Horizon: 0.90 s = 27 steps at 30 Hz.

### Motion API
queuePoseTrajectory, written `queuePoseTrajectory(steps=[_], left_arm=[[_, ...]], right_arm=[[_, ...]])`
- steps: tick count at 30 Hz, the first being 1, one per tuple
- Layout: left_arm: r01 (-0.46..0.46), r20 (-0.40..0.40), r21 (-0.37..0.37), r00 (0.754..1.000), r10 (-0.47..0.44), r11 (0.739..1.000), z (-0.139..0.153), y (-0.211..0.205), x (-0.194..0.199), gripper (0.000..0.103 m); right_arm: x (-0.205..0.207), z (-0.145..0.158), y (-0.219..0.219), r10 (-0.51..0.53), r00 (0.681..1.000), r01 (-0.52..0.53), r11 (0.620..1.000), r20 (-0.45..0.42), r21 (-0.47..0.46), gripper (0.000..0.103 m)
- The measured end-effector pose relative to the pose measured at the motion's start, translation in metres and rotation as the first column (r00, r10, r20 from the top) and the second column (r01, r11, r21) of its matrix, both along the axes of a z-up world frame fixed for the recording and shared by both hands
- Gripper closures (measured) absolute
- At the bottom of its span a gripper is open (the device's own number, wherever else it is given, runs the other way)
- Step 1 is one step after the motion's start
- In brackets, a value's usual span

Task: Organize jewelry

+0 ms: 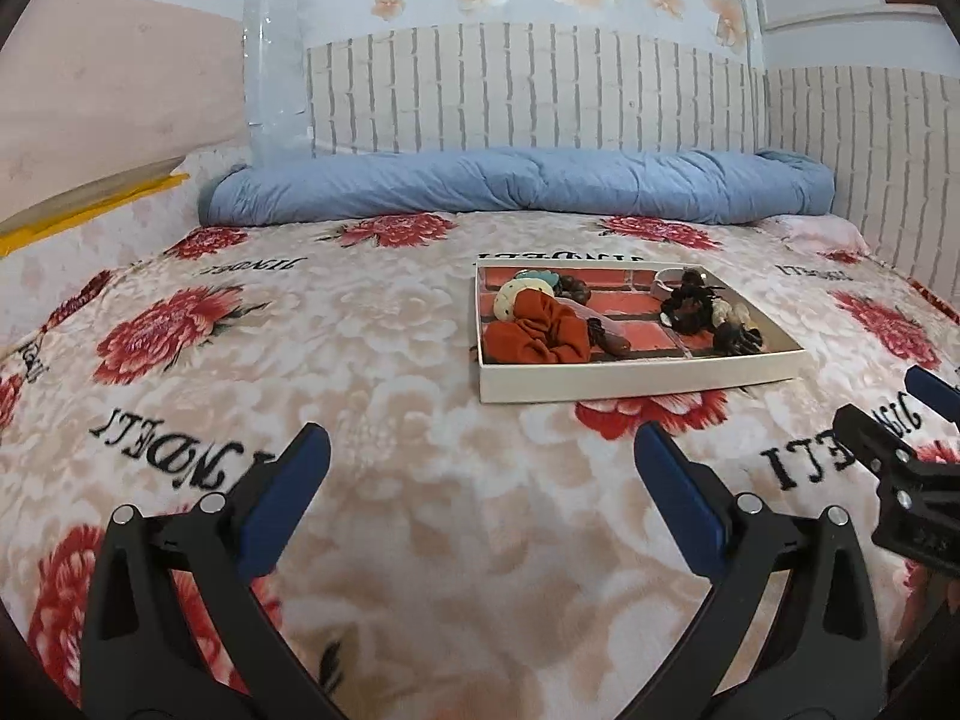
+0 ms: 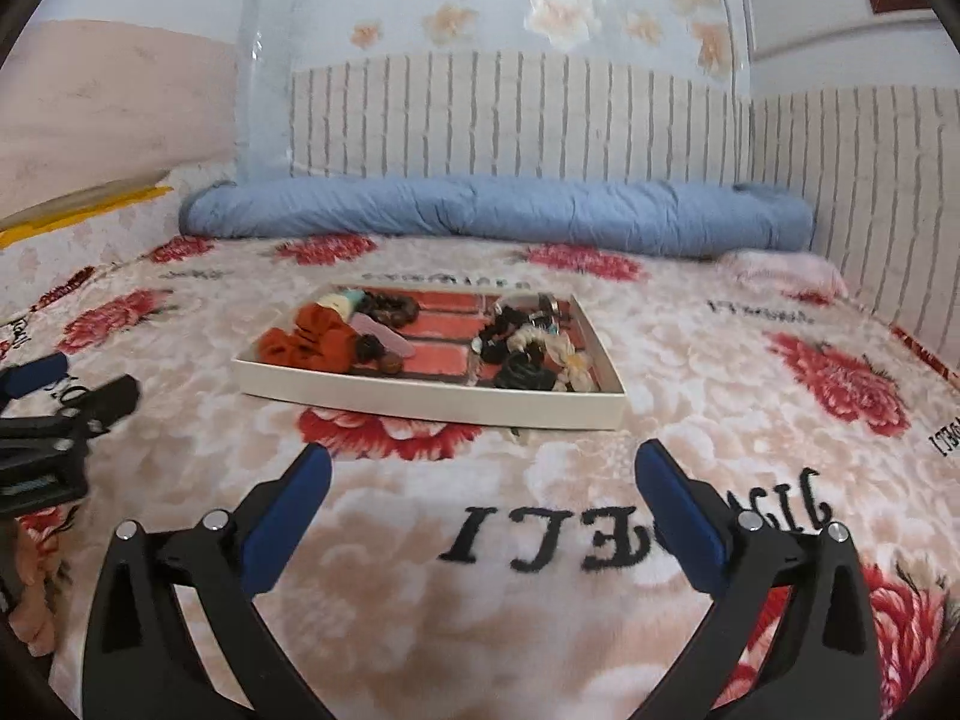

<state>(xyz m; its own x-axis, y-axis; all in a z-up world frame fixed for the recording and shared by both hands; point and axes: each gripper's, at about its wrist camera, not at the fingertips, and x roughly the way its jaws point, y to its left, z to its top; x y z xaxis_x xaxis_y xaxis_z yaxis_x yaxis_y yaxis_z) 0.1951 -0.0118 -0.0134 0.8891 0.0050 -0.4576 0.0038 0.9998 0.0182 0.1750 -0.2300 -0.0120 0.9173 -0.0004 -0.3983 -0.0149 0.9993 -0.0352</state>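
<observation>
Ahead of both tongs, the tray (image 1: 636,381) already holds scrunchies (image 1: 534,339) and dark pieces (image 2: 519,354); left tongs (image 1: 480,459) and right tongs (image 2: 483,477) stand apart, empty, so sorting looks almost done.

1. The right claw (image 1: 921,420) is cut off by the left wrist view's right edge.
2. The dark tangled pieces (image 2: 522,354) in the tray (image 2: 432,405) are too small and blurred to be identified.
3. The left claw (image 2: 66,387) is cropped at the right wrist view's left edge.
</observation>
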Motion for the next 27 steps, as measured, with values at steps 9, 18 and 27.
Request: queuePoseTrajectory(steps=[9,18,27], left_arm=[[-0.013,0.080,-0.004,0.997,0.013,1.000,-0.001,-0.001,-0.017,0.005],[-0.028,0.113,0.001,0.993,0.028,1.000,-0.003,-0.001,-0.025,0.005],[0.009,0.089,-0.007,0.996,-0.008,1.000,-0.007,-0.002,-0.022,0.005]], right_arm=[[-0.019,-0.002,-0.003,0.011,0.999,-0.012,0.999,0.041,0.032,0.004],[-0.021,-0.005,-0.006,-0.015,0.998,0.012,0.999,0.059,0.042,0.004],[-0.021,-0.005,-0.004,-0.027,0.998,0.025,0.999,0.054,0.030,0.004]])
